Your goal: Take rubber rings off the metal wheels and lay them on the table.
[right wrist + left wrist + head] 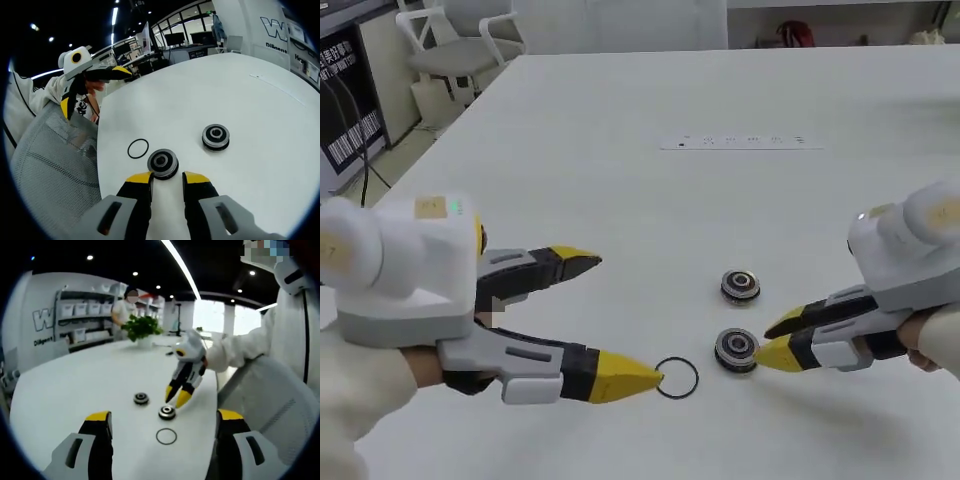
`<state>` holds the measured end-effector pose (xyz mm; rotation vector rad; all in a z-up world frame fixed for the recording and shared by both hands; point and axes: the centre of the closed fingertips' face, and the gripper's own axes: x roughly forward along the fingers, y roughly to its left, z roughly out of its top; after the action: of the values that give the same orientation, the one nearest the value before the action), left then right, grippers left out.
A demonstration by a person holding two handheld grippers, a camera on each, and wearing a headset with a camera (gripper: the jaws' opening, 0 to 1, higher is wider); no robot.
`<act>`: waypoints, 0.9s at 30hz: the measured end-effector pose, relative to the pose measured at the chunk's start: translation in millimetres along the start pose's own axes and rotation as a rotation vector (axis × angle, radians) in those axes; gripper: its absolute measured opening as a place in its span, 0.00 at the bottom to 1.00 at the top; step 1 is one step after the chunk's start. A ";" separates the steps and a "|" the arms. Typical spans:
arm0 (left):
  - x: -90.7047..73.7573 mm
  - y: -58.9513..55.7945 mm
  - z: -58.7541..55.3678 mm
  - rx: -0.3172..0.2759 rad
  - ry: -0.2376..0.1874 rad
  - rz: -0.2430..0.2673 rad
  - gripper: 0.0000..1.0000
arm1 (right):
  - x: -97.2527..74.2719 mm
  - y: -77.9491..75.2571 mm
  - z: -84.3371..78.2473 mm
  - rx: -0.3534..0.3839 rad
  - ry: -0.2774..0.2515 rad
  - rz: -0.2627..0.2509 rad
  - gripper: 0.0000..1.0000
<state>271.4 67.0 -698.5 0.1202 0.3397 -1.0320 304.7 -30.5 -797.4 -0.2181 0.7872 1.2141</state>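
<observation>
So on the left we're holding the left gripper (pixel 625 320) with its jaws spread wide and nothing between them. Its lower tip is sitting just beside one loose rubber ring (pixel 676 378) that's lying flat on the white table (pixel 620 150). Just right of that is the near wheel (pixel 736 350), with the far wheel (pixel 740 286) sitting a bit behind it, both lying flat. Over on the right we're pointing the right gripper (pixel 767 342) at the near wheel, jaws only a little apart, tips right up against its rim but not clamping anything. We're guessing the rings are thin, soft and stretchy, so they'll want pinching at the outer edge and peeling sideways. The wheels are looking heavy, stiff and smooth, so they'd likely skid unless one gripper is pinning them down.
</observation>
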 end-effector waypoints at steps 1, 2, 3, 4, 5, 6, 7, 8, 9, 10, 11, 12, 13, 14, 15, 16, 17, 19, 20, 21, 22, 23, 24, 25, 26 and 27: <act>0.7 -0.3 2.3 0.006 0.000 -0.004 0.87 | 0.3 0.4 -0.5 -0.003 0.003 0.001 0.20; 1.5 -0.4 5.6 0.012 -0.001 -0.009 0.87 | 0.5 0.6 -0.6 -0.005 0.004 0.001 0.20; 1.9 -0.5 8.3 0.016 -0.004 -0.013 0.87 | 0.8 0.9 -0.7 -0.007 0.004 0.002 0.21; 2.5 -0.7 13.2 0.019 -0.015 -0.018 0.87 | 1.0 1.3 -0.7 -0.010 0.005 0.004 0.21; 2.9 -0.7 16.3 0.020 -0.020 -0.022 0.87 | 1.2 1.6 -0.8 -0.011 0.005 0.005 0.21; 3.7 -0.2 20.5 0.024 -0.026 -0.024 0.87 | 1.4 1.8 -0.9 -0.014 0.006 0.006 0.21; 4.8 0.3 23.2 0.032 -0.028 -0.026 0.87 | 1.7 2.0 -1.1 -0.016 0.007 0.007 0.21; 5.9 0.9 25.4 0.039 -0.026 -0.027 0.87 | 2.0 2.4 -1.4 -0.018 0.008 0.009 0.21; 8.0 2.4 29.4 0.055 -0.025 -0.027 0.87 | 2.3 2.8 -1.5 -0.019 0.009 0.011 0.21; 9.3 3.3 31.9 0.064 -0.024 -0.027 0.87 | 2.6 3.4 -1.9 -0.021 0.010 0.013 0.21; 10.2 3.8 33.7 0.068 -0.026 -0.027 0.87 | 2.9 3.7 -2.2 -0.023 0.011 0.014 0.21; 12.5 4.8 38.5 0.076 -0.030 -0.029 0.87 | 3.1 4.0 -2.5 -0.026 0.012 0.016 0.21; 15.1 5.7 43.8 0.084 -0.038 -0.032 0.87 | 3.4 4.2 -2.7 -0.027 0.012 0.017 0.21; 17.1 6.2 46.9 0.088 -0.043 -0.034 0.86 | 3.7 4.5 -3.1 -0.029 0.013 0.019 0.21; 20.4 7.0 51.6 0.091 -0.052 -0.037 0.86 | 3.9 4.5 -3.3 -0.031 0.013 0.019 0.21; 22.9 7.3 54.4 0.095 -0.056 -0.040 0.86 | 4.1 4.3 -3.6 -0.034 0.014 0.018 0.21; 26.4 7.5 57.6 0.101 -0.057 -0.044 0.85 | 4.2 4.0 -3.8 -0.036 0.015 0.018 0.21; 32.5 6.9 62.7 0.115 -0.058 -0.054 0.85 | 4.3 3.9 -4.1 -0.038 0.015 0.018 0.21; 35.1 6.7 64.6 0.119 -0.060 -0.057 0.84 | 4.4 3.9 -4.2 -0.038 0.014 0.019 0.21; 39.6 6.6 66.3 0.122 -0.059 -0.067 0.84 | 4.5 3.7 -4.1 -0.039 0.013 0.019 0.21; 42.4 6.8 66.7 0.122 -0.056 -0.072 0.83 | 4.6 3.4 -4.0 -0.040 0.013 0.018 0.21; 45.7 7.3 67.2 0.121 -0.054 -0.075 0.83 | 4.7 3.2 -3.9 -0.041 0.013 0.017 0.21; 50.4 8.0 67.9 0.122 -0.051 -0.078 0.83 | 4.8 3.1 -3.8 -0.041 0.012 0.017 0.21; 53.2 8.0 68.3 0.125 -0.050 -0.082 0.82 | 5.0 2.9 -3.8 -0.041 0.012 0.017 0.21; 57.3 7.9 68.7 0.125 -0.048 -0.089 0.82 | 5.0 2.8 -4.0 -0.042 0.012 0.017 0.21; 60.0 7.6 68.4 0.126 -0.046 -0.094 0.81 | 5.1 2.6 -4.3 -0.042 0.013 0.017 0.21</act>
<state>320.8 4.2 -654.5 0.1950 0.2407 -1.1477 301.2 -28.1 -803.1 -0.2543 0.7766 1.2473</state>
